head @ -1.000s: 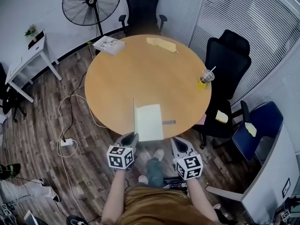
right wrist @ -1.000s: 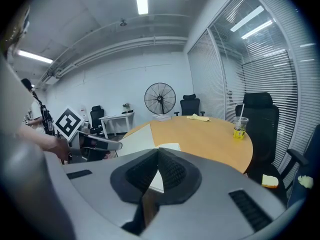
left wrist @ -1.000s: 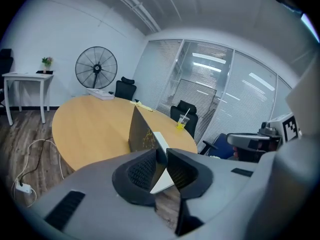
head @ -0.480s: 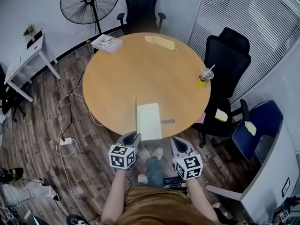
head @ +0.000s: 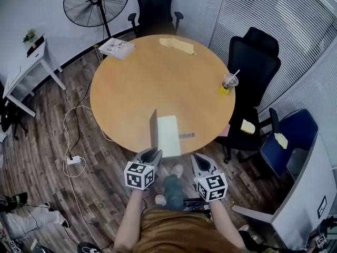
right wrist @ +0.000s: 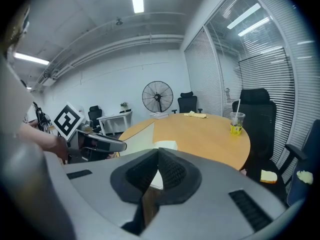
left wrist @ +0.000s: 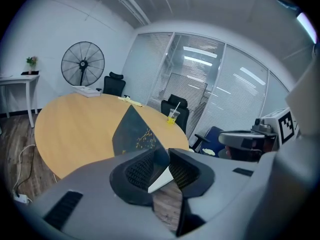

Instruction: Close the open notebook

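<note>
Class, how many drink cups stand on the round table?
1. The plastic cup stands near the table's right edge in the head view, apart from the notebook. None seems hidden.

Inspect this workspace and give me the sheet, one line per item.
Surface: round wooden table.
Job's things: notebook at the near edge, dark cover standing upright, not yet closed.
Clutter: cup with straw, papers, yellow item, small grey object beside the notebook.
Grippers: left gripper jaws opening, the cover's corner between them; right gripper shut, empty.
Cables: white cable and power strip on the floor.
Surroundings: fan, black chairs, blue chair, side table.
</note>
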